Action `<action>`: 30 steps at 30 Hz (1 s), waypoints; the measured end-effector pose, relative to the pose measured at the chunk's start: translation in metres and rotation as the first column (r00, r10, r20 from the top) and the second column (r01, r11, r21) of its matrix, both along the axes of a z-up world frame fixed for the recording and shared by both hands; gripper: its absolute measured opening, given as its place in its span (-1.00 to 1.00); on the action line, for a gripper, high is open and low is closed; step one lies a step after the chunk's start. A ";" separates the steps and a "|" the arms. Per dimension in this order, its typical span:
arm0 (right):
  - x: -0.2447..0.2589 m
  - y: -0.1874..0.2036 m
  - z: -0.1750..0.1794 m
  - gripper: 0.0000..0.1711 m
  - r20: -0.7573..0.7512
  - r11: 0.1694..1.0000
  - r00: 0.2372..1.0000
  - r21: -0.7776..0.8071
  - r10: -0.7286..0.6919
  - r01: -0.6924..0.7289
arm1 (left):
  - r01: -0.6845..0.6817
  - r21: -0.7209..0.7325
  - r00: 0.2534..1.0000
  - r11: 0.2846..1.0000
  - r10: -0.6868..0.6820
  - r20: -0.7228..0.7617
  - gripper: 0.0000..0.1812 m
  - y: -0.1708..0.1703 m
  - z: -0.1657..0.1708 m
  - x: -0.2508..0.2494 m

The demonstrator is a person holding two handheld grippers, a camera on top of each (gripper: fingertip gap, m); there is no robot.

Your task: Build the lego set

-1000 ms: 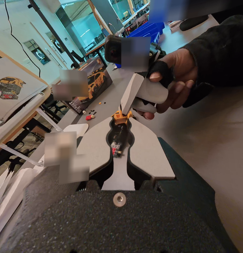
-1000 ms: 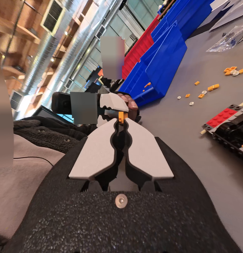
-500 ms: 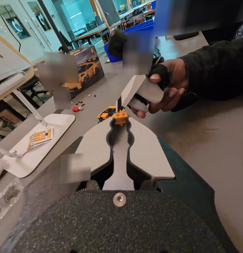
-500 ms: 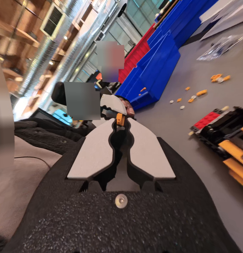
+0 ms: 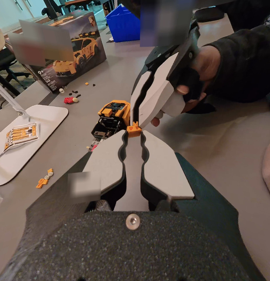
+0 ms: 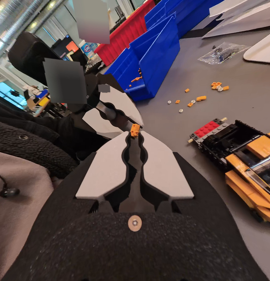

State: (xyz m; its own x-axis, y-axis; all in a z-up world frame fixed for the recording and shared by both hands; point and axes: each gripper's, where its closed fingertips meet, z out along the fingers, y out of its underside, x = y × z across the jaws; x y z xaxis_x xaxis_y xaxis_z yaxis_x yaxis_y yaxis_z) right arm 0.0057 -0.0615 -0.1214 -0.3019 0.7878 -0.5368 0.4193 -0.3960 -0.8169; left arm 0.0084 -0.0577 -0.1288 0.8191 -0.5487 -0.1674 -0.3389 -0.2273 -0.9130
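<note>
Both grippers pinch one small orange brick point(image 5: 134, 132) at frame centre, above the grey table point(image 5: 207, 152): the left gripper point(image 5: 133, 133) narrowed onto it, the right gripper point(image 6: 135, 133) likewise nearly closed on it. The half-built orange car point(image 5: 114, 115) sits just behind. Only the left wrist view shows the printed set box point(image 5: 73, 50) upper left and the sticker sheet point(image 5: 22, 135); only the right shows blue bins point(image 6: 154, 60) and a parts bag point(image 6: 221, 53).
</note>
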 end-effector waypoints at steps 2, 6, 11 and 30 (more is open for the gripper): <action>0.001 -0.001 0.003 -0.92 -0.010 0.999 1.000 -0.035 0.013 -0.013 | 0.008 0.003 1.000 1.000 -0.008 0.020 -0.83 -0.001 0.002 0.001; 0.003 -0.003 0.011 -0.94 -0.038 0.992 0.998 -0.119 0.042 -0.046 | 0.036 0.009 0.994 0.999 -0.037 0.107 -0.83 -0.002 0.008 0.005; 0.010 -0.005 0.020 -0.95 -0.076 0.976 0.992 -0.190 0.096 -0.109 | 0.112 -0.001 0.952 0.994 -0.107 0.288 -0.83 -0.008 0.019 0.010; 0.018 -0.012 0.033 -0.94 -0.126 0.921 0.978 -0.333 0.167 -0.200 | 0.231 -0.042 0.841 0.972 -0.178 0.510 -0.95 -0.017 0.030 0.018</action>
